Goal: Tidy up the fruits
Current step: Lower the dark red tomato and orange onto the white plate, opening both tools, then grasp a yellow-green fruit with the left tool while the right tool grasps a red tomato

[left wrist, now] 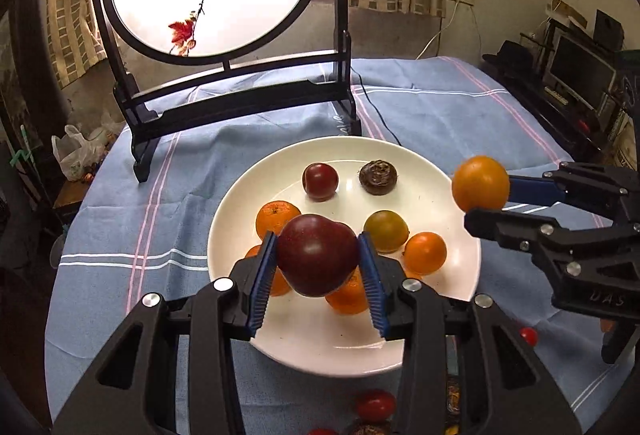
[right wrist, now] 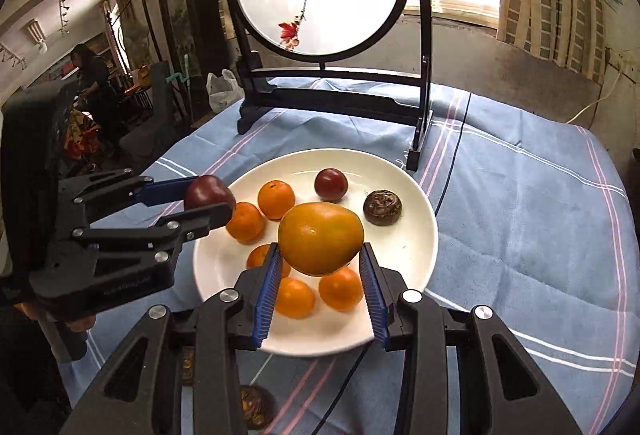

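Blue cloth (left wrist: 420,107), plate (left wrist: 452,195) w/ fruit; L gripper (left wrist: 318,261) clamps plum (left wrist: 316,255), R gripper (right wrist: 320,255) clamps orange (right wrist: 320,237), 3 o'clock of L.

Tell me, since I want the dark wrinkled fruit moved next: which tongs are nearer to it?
Right, though only slightly. The right tongs hold an orange fruit just in front of the dark wrinkled fruit. The left tongs, gripping a dark red fruit, hang beyond the plate's opposite rim.
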Demonstrator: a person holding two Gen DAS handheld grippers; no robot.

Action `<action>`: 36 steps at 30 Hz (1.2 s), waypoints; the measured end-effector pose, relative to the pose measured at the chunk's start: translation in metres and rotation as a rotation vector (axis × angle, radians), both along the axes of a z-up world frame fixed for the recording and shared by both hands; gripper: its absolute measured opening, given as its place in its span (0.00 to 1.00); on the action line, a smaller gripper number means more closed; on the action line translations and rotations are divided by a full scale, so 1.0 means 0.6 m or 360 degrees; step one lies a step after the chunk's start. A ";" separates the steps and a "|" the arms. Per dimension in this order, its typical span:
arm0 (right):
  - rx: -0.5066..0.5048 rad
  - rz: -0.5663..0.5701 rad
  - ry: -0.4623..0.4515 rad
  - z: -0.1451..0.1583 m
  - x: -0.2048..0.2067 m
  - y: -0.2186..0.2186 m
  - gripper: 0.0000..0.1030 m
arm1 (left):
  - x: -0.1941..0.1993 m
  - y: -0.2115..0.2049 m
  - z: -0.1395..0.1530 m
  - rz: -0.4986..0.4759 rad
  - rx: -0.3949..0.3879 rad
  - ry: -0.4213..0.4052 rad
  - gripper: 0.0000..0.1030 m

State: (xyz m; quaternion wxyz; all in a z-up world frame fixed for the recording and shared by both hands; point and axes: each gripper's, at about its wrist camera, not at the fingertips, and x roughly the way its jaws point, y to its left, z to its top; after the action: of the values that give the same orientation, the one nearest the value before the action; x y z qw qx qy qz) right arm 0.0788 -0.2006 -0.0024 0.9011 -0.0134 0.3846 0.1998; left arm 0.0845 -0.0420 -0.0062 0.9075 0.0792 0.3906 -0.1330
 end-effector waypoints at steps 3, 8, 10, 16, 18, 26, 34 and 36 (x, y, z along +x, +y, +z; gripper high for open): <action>-0.0020 -0.0035 0.0045 -0.019 0.035 -0.001 0.38 | 0.019 -0.005 -0.018 0.0006 0.0020 0.0030 0.39; -0.0050 -0.0053 0.0094 -0.044 0.065 -0.001 0.38 | 0.040 -0.010 -0.036 0.0021 0.0039 0.0066 0.39; -0.0055 -0.0057 0.0104 -0.050 0.072 -0.001 0.38 | 0.045 -0.010 -0.038 0.0019 0.0040 0.0071 0.39; -0.0075 -0.0061 0.0115 -0.057 0.080 0.000 0.39 | 0.049 -0.017 -0.043 0.0007 0.0057 0.0082 0.39; -0.0082 -0.0060 0.0119 -0.058 0.081 0.000 0.39 | 0.050 -0.017 -0.045 0.0009 0.0061 0.0088 0.39; -0.0079 -0.0082 0.0131 -0.058 0.085 -0.003 0.42 | 0.052 -0.022 -0.052 0.0007 0.0066 0.0111 0.43; -0.0066 -0.0002 0.0087 -0.036 0.019 -0.020 0.47 | 0.015 -0.008 -0.023 0.0001 0.0025 0.0039 0.52; -0.0100 0.0046 0.0059 -0.032 -0.020 -0.029 0.51 | -0.007 -0.006 -0.018 -0.0022 0.0027 0.0025 0.53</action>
State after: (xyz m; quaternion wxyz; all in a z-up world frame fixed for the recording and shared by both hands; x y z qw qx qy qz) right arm 0.0667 -0.2177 -0.0216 0.8900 -0.0435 0.4070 0.2008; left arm 0.0802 -0.0458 -0.0171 0.9028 0.0886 0.3982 -0.1365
